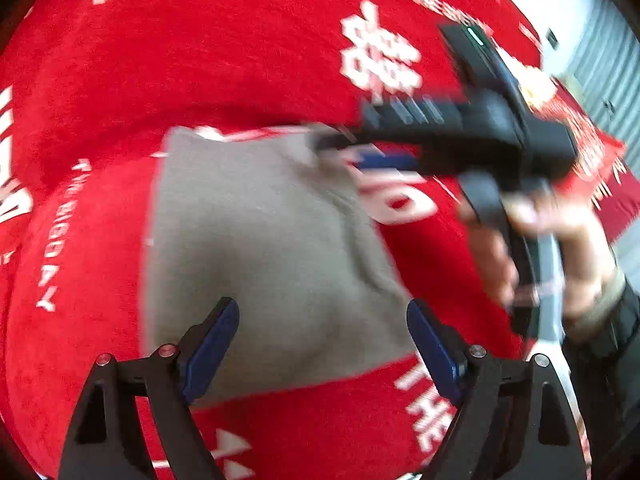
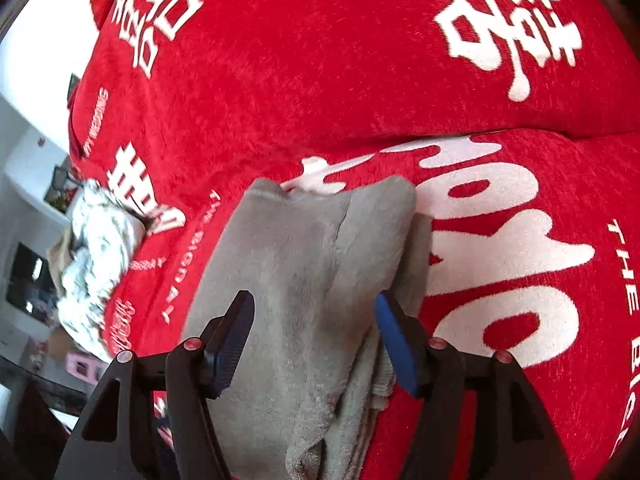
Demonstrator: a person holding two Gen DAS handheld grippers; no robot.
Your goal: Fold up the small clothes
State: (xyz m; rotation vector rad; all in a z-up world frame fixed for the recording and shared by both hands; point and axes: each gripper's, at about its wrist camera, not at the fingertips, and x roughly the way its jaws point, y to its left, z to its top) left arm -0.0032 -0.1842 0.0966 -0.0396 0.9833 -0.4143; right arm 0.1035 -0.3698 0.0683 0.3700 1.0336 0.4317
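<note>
One grey garment (image 1: 256,248) lies folded on a red blanket (image 1: 224,60) printed with white characters and the words "THE BIG DAY"; the surface beneath the blanket cannot be identified. Two grippers are in view. The left gripper (image 1: 322,344) hovers over the near edge of the garment, its jaws spread wide with only cloth visible between the blue pads and nothing held. The right gripper (image 2: 314,344) also has its jaws wide apart, straddling a raised fold of the same grey garment (image 2: 316,280); the pads flank the fabric without closing on it. In the left wrist view the right gripper (image 1: 340,152) appears blurred at the garment's far corner, held by one hand (image 1: 560,248). One crumpled white-and-grey cloth (image 2: 100,248) lies at the blanket's left edge in the right wrist view. No containers are visible.
</note>
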